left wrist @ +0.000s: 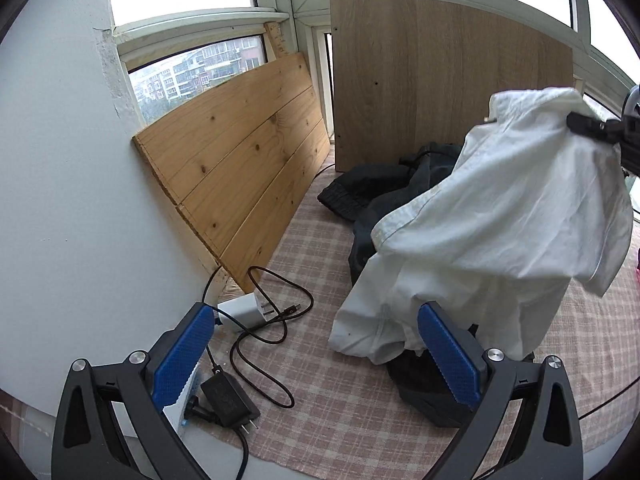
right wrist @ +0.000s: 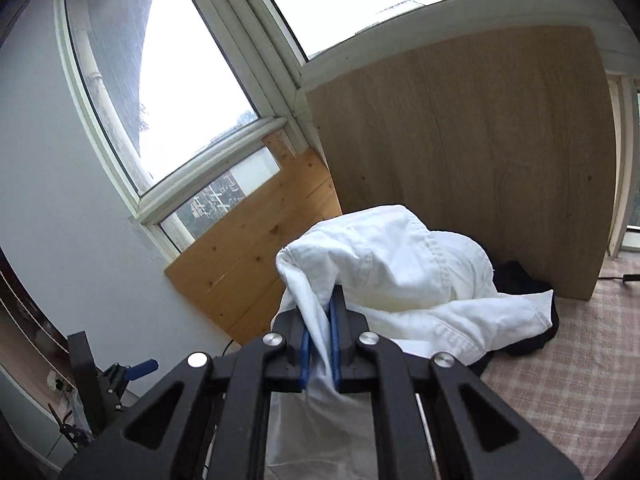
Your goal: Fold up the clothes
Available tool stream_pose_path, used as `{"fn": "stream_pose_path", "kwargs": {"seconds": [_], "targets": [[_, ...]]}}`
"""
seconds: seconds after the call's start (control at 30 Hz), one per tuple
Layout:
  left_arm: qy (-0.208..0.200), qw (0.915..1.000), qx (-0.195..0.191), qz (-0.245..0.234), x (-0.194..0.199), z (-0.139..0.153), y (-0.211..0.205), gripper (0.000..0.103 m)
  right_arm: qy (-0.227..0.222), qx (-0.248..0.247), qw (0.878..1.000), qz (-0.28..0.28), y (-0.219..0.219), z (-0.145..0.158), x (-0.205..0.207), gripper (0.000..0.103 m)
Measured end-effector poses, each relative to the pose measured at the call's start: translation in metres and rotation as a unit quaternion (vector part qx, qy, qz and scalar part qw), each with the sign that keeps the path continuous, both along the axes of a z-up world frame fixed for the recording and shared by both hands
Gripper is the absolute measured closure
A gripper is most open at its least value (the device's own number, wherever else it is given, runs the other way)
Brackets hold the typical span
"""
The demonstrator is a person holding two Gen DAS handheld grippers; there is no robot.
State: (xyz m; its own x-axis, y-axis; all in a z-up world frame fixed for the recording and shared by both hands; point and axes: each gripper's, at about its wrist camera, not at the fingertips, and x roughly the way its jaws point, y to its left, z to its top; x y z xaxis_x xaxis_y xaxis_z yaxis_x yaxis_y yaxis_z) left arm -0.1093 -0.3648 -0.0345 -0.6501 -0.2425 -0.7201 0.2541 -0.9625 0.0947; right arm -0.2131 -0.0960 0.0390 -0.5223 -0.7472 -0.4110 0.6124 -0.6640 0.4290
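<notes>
1. two grippers, one garment in play: the right gripper [right wrist: 320,336] has its jaws pinched on a bunched edge of the white shirt [left wrist: 500,216], holding it up off the checked cloth [left wrist: 320,392].
2. the left gripper [left wrist: 316,356] hangs low with its jaws wide apart, gripping nothing.
3. from the left gripper the shirt lies ahead and to the right; its lower hem [left wrist: 372,332] sags just beyond the right-hand blue pad [left wrist: 448,356], nearer this gripper than the other.
4. the shirt's length runs from the raised pinch down-left to that hem.
5. dark clothes [left wrist: 384,192] lie behind and beneath.
</notes>
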Motion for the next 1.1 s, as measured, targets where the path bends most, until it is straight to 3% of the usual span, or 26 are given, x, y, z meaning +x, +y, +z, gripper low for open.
{"fn": "stream_pose_path", "kwargs": {"seconds": [0.17, 0.3, 0.4, 0.47, 0.5, 0.57, 0.63, 0.7, 0.83, 1.0, 1.1], "targets": [[0.026, 0.9996, -0.003, -0.014, 0.011, 0.019, 0.001, 0.001, 0.074, -0.029, 0.996, -0.04, 0.055, 0.094, 0.036, 0.096], [0.037, 0.9984, -0.005, -0.043, 0.008, 0.029, 0.014, 0.001, 0.105, 0.007, 0.989, -0.105, 0.111, 0.124, 0.08, 0.096], [0.033, 0.996, -0.004, -0.083, -0.003, 0.029, 0.035, 0.001, 0.07, 0.073, 0.976, -0.195, 0.142, 0.107, 0.088, 0.092], [0.026, 0.9929, -0.002, -0.116, -0.013, 0.025, 0.056, 0.001, 0.021, 0.186, 0.95, -0.248, 0.152, 0.066, 0.08, 0.058], [0.02, 0.9908, 0.0, -0.134, -0.018, 0.022, 0.067, 0.001, -0.018, 0.251, 0.934, -0.254, 0.156, 0.035, 0.072, 0.029], [0.005, 0.9848, 0.005, -0.173, -0.03, 0.014, 0.095, 0.001, -0.087, 0.317, 0.909, -0.257, 0.183, -0.025, 0.07, 0.028], [-0.011, 0.9754, 0.007, -0.22, -0.038, 0.006, 0.129, 0.001, -0.14, 0.312, 0.902, -0.264, 0.232, -0.062, 0.088, 0.028], [-0.025, 0.9635, 0.007, -0.266, -0.037, -0.003, 0.168, 0.001, -0.183, 0.269, 0.904, -0.279, 0.278, -0.088, 0.106, 0.028], [-0.054, 0.9369, 0.007, -0.345, -0.031, -0.023, 0.241, 0.001, -0.23, 0.208, 0.898, -0.312, 0.339, -0.114, 0.129, 0.028], [-0.096, 0.9205, 0.018, -0.378, -0.014, -0.047, 0.313, 0.001, -0.233, 0.166, 0.899, -0.331, 0.394, -0.138, 0.126, 0.028], [-0.121, 0.9093, 0.024, -0.397, -0.005, -0.061, 0.356, 0.001, -0.227, 0.15, 0.91, -0.312, 0.417, -0.154, 0.104, 0.028]]}}
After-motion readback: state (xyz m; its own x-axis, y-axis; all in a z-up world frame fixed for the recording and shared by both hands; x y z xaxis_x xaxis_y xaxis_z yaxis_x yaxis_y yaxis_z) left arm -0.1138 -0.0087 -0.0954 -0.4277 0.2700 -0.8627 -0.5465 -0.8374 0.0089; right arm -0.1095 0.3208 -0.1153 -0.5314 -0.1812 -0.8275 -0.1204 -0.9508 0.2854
